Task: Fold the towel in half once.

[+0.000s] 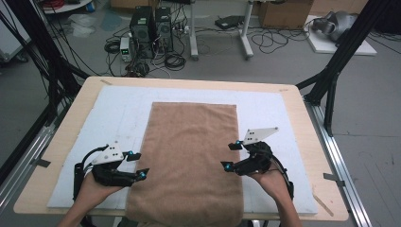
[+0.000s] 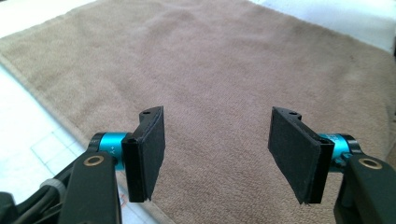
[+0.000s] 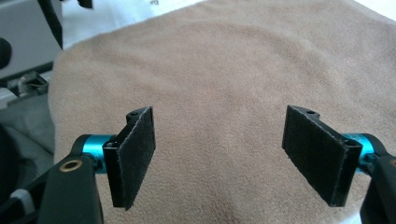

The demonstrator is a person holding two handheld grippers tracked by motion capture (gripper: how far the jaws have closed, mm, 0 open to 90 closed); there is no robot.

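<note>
Both tongs stand open over the near end of a brown towel (image 1: 189, 156), one at each long edge, and neither pinches anything. As for progress, the towel lies spread flat in a single layer down the middle of the white foam mat (image 1: 85, 156) that covers the wooden tabletop (image 1: 302, 123), its far edge straight and its near edge hanging a little over the tabletop's front. No fold, crease or lifted corner shows, so I judge that the work on the cloth, most likely folding, has not begun: the grasp of the near corners, the lift and the fold all remain.

Going from the large to the small: the tabletop carries the mat, the mat carries the towel, and the towel's near part lies between the two hands.

Left tongs (image 1: 137, 165) sit at the towel's left edge, jaws moderately apart; in the left gripper view the pads (image 2: 152, 149) hover above the pile with bare cloth between them, the hem running just below the left pad.

Right tongs (image 1: 231, 156) sit at the right edge, jaws wide; in the right gripper view the pads (image 3: 135, 154) frame plain towel, apparently clear of the surface, though whether the tips brush the nap I cannot tell.
</note>
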